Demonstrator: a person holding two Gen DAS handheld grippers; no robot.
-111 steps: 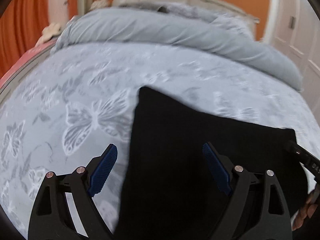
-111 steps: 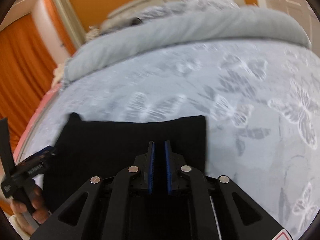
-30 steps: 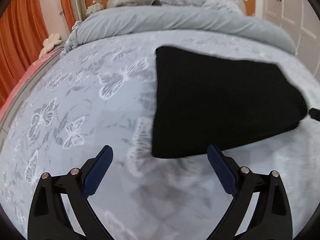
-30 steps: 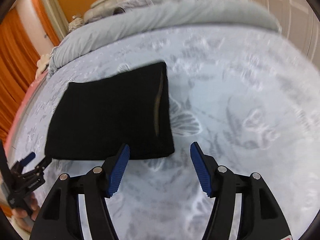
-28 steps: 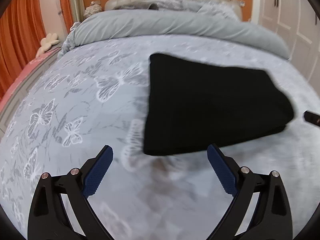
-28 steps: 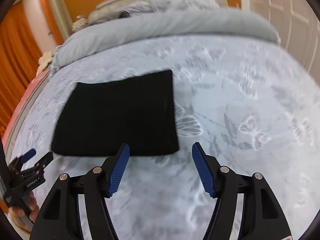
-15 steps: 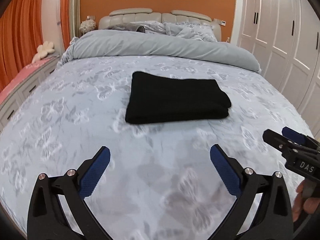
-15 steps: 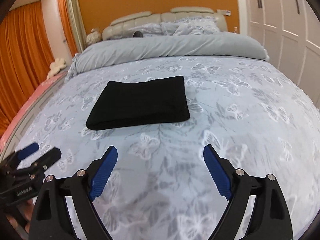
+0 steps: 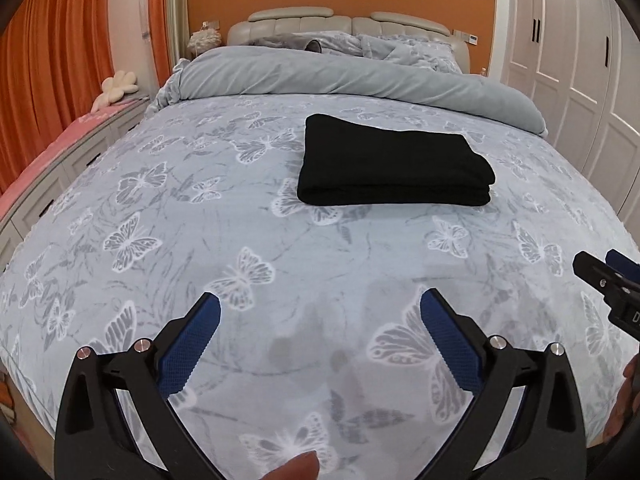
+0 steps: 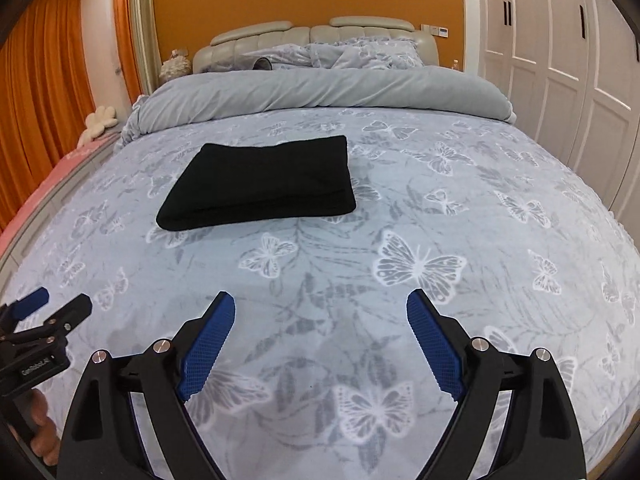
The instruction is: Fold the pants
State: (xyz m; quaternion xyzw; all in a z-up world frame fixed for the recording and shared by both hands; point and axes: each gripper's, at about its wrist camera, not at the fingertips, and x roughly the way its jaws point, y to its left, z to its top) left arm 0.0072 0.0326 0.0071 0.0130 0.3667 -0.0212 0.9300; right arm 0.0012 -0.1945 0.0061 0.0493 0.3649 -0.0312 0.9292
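The black pants (image 9: 390,166) lie folded into a flat rectangle in the middle of the bed, also seen in the right wrist view (image 10: 260,180). My left gripper (image 9: 320,308) hangs open above the near part of the bedspread, well short of the pants, nothing between its blue pads. My right gripper (image 10: 320,304) is open too, nothing in its jaws, equally far back from the pants. Each gripper shows at the edge of the other's view: the right one (image 9: 608,288) and the left one (image 10: 44,312).
The bed carries a grey-blue butterfly bedspread (image 9: 200,208). A rolled grey duvet (image 10: 320,92) and pillows lie before the padded headboard (image 10: 320,36). Orange curtains (image 9: 52,52) hang at left, with a low pink-topped drawer unit (image 9: 52,148). White wardrobe doors (image 10: 560,60) stand at right.
Both grippers let go of the pants, opened wide and drew back toward the foot of the bed. The pants now lie farther off and smaller in both views.
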